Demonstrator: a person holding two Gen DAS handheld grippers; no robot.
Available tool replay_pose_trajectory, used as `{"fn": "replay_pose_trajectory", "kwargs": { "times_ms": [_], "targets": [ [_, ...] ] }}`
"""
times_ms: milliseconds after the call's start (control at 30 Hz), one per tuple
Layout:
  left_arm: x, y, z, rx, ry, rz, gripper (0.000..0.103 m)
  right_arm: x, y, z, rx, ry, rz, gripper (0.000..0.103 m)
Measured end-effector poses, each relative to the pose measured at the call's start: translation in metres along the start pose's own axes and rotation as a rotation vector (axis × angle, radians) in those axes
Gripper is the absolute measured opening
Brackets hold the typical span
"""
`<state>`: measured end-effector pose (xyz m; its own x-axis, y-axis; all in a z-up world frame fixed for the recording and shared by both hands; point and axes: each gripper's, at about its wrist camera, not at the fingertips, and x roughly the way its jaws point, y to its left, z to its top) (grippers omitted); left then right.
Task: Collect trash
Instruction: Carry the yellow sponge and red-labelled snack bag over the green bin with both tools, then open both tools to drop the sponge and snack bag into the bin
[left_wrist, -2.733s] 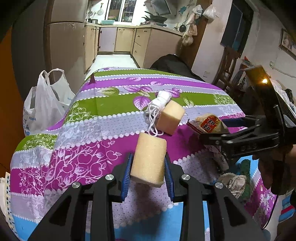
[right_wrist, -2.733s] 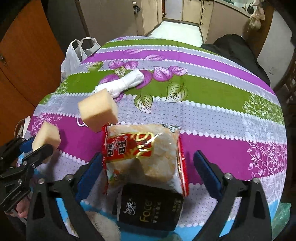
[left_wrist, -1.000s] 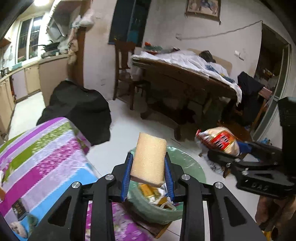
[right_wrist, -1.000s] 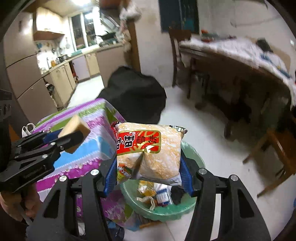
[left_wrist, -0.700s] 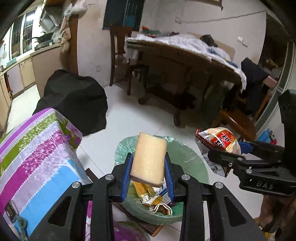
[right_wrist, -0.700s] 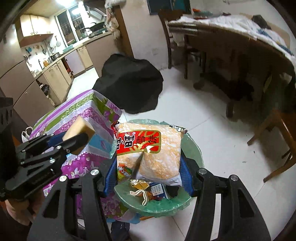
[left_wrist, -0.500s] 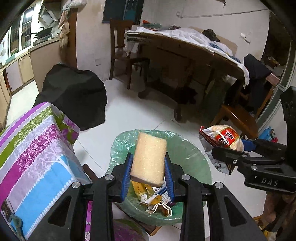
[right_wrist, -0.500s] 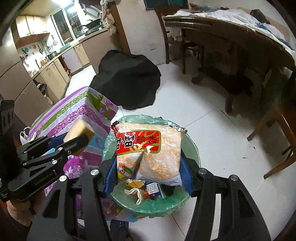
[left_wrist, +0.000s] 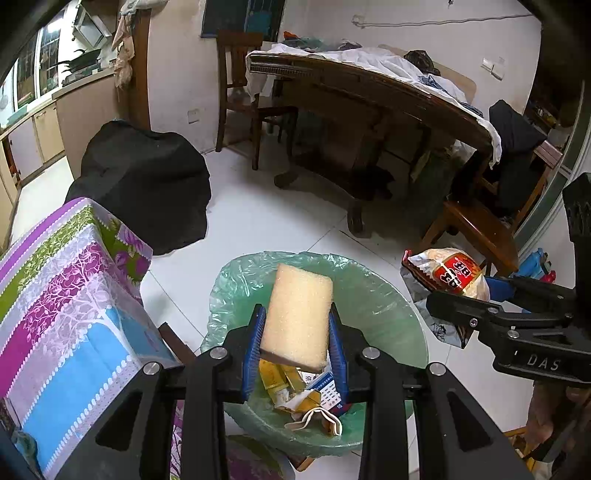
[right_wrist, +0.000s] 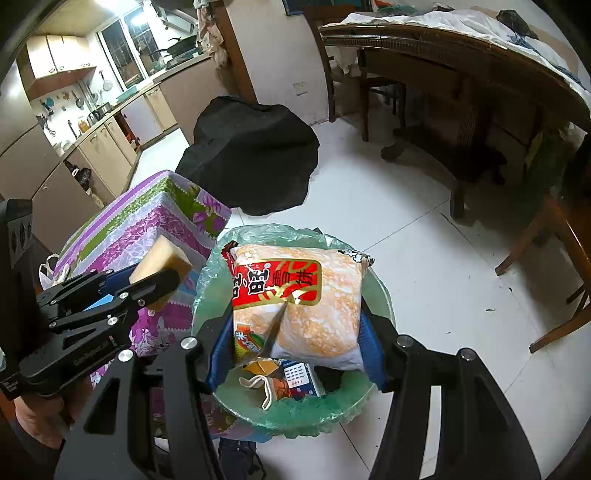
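The left claw (left_wrist: 295, 338) is clenched on a pale yellow sponge block (left_wrist: 298, 314), its blue pads pressing the two long sides while most of the block sticks out ahead of the fingers. It looks light, soft and springy. The right claw (right_wrist: 293, 328) grips a puffy snack packet (right_wrist: 295, 302) by its side edges; the film looks slippery and crushable. Directly beneath both claws stands the green-lined trash bin (left_wrist: 384, 295), beside the worktop (left_wrist: 66, 295).

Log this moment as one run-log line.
left gripper: shut on sponge | right gripper: shut on snack bag | both above bin | not released
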<state>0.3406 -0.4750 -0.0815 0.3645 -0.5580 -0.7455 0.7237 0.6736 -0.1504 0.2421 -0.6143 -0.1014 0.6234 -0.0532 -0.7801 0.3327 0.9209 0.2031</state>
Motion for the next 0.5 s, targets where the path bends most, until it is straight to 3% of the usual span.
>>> {"fn": "replay_pose_trajectory", "kwargs": {
  "times_ms": [500],
  "targets": [
    [0.0059, 0.0003, -0.0015, 0.003, 0.012, 0.008, 0.033, 0.0036, -0.0003, -0.0016, -0.001, 0.005, -0.004, 0.055]
  ]
}}
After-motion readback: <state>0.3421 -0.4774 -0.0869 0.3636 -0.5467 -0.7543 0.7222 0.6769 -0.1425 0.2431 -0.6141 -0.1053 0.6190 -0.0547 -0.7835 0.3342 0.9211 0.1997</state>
